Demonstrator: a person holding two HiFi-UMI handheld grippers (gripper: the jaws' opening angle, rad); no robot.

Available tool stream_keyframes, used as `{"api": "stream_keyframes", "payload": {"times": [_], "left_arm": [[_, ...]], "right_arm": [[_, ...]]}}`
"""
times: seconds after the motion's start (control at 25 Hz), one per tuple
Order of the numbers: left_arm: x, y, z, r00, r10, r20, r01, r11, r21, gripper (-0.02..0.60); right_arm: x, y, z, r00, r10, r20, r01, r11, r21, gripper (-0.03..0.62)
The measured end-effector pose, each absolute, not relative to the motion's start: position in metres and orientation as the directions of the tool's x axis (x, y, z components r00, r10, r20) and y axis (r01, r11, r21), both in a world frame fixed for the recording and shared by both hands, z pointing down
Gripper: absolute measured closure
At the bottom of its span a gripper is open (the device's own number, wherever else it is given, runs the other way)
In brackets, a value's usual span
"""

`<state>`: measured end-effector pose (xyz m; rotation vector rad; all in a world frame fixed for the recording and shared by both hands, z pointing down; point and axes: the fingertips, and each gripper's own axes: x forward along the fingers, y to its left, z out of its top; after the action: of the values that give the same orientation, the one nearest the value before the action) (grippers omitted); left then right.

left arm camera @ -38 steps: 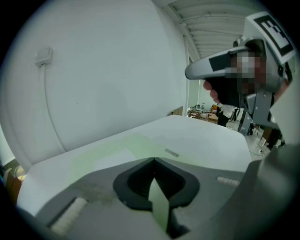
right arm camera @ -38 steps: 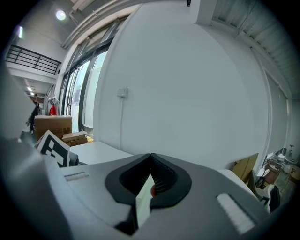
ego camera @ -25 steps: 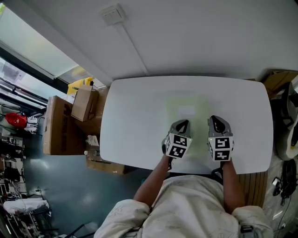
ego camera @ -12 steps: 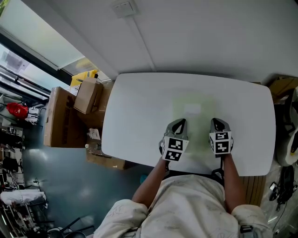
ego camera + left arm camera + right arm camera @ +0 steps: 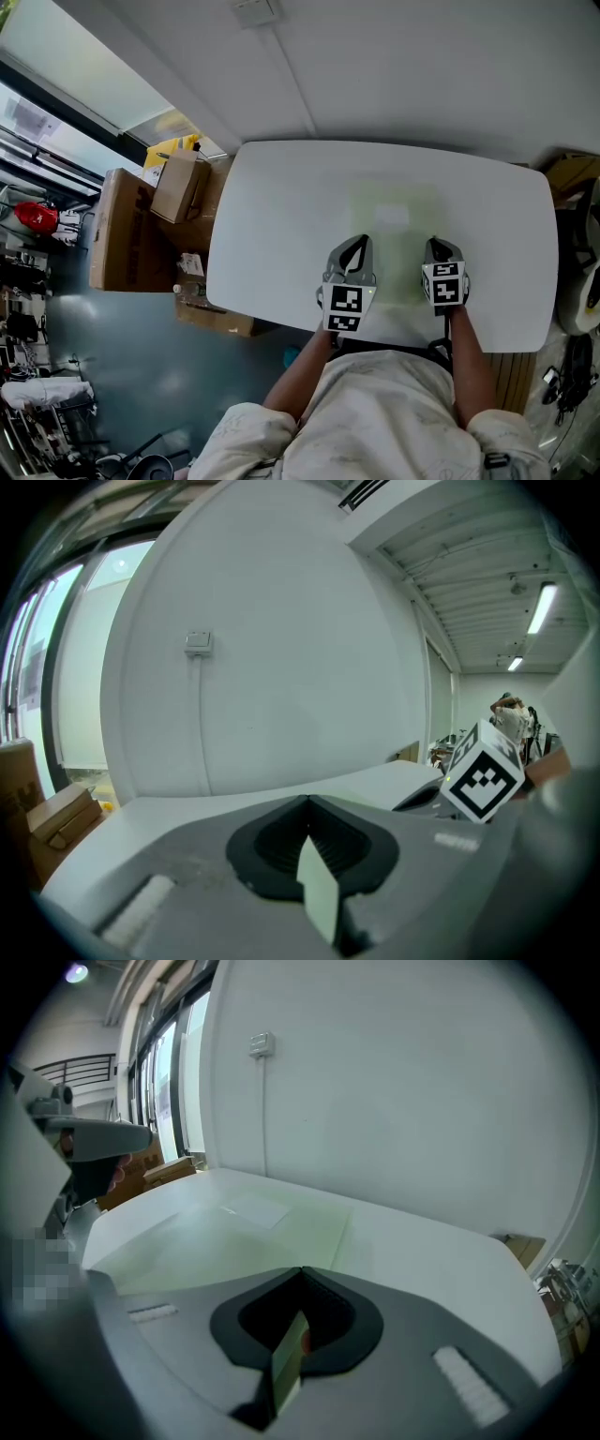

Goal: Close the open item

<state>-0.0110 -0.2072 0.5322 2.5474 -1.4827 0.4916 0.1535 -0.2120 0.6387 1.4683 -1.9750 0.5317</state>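
A pale green flat folder (image 5: 392, 246) with a white label (image 5: 391, 217) lies on the white table (image 5: 272, 234); in the right gripper view the folder (image 5: 246, 1232) spreads out just beyond the jaws. I cannot tell whether it lies open. My left gripper (image 5: 358, 242) hovers over the folder's near left edge, jaws shut with nothing between them. My right gripper (image 5: 439, 247) sits over its near right edge, also shut and empty. The left gripper (image 5: 307, 801) points over the table toward the wall. The right gripper (image 5: 300, 1270) points at the folder.
Cardboard boxes (image 5: 141, 225) stand on the floor left of the table. More boxes and a white object (image 5: 574, 244) crowd the right side. A white wall with a socket plate (image 5: 197, 642) rises behind the table. The person's body is at the near table edge.
The left gripper has drawn back a little toward the near table edge and tilted up. The right gripper has hardly moved. The head view has shifted slightly.
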Motion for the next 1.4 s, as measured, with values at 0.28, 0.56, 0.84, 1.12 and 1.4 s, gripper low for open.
{"api": "stream_keyframes", "payload": {"times": [0.28,0.56,0.84,1.12,1.4], "left_arm": [[-0.013,-0.197,0.525,0.455,-0.824,0.337,-0.866,-0.497,-0.046,0.581],[-0.01,-0.196,0.514,0.454,-0.836,0.308,-0.868,-0.493,-0.061,0.581],[-0.015,-0.197,0.507,0.448,-0.849,0.281,-0.873,-0.483,-0.065,0.581],[-0.014,-0.2,0.487,0.44,-0.873,0.21,-0.882,-0.464,-0.079,0.581],[-0.014,-0.199,0.479,0.427,-0.889,0.166,-0.892,-0.445,-0.085,0.581]], "right_arm": [[0.151,-0.212,0.639,-0.173,-0.713,0.68,-0.951,0.299,0.072,0.592],[0.156,-0.211,0.646,-0.159,-0.677,0.719,-0.962,0.271,0.042,0.591],[0.153,-0.212,0.65,-0.169,-0.617,0.769,-0.961,0.275,0.01,0.591],[0.154,-0.213,0.649,-0.174,-0.605,0.777,-0.964,0.264,-0.011,0.591],[0.155,-0.213,0.649,-0.147,-0.622,0.769,-0.967,0.255,0.021,0.591]]}}
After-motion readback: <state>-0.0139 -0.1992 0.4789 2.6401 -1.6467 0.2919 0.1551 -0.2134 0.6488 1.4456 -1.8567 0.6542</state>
